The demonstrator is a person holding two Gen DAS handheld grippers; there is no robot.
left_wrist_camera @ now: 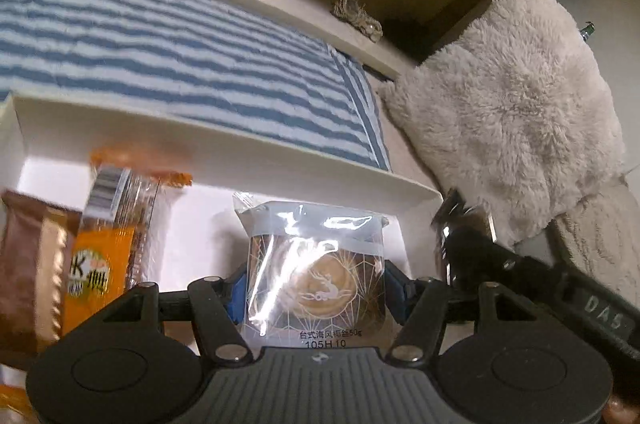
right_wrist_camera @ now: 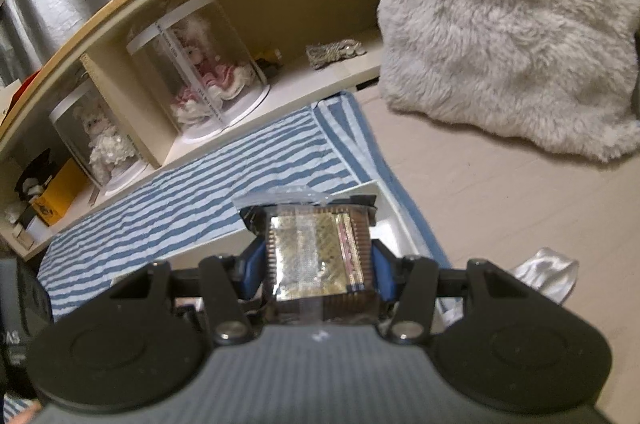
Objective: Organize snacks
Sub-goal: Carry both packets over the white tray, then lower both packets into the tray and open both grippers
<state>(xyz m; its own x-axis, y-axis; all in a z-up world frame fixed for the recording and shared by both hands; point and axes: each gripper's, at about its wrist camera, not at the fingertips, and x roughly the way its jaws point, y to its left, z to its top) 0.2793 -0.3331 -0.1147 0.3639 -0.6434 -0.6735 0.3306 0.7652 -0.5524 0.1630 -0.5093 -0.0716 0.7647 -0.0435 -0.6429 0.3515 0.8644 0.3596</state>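
The left gripper (left_wrist_camera: 316,288) is clamped on a clear-topped snack packet (left_wrist_camera: 316,264) printed with a round gold deer emblem over dark web-like lines and black text near its bottom edge; the packet stands upright over the white tray (left_wrist_camera: 224,128). Left of it in the tray stand an orange wrapper (left_wrist_camera: 104,256) and a brown foil packet (left_wrist_camera: 28,272). The right gripper (right_wrist_camera: 318,264) is closed on a dark packet with a shiny gold face (right_wrist_camera: 316,256), held above the tray's corner. Beyond lies a blue striped towel (left_wrist_camera: 160,56), then a shelf (right_wrist_camera: 280,88) with cased dolls (right_wrist_camera: 200,64), and a fluffy grey cushion (right_wrist_camera: 500,24).
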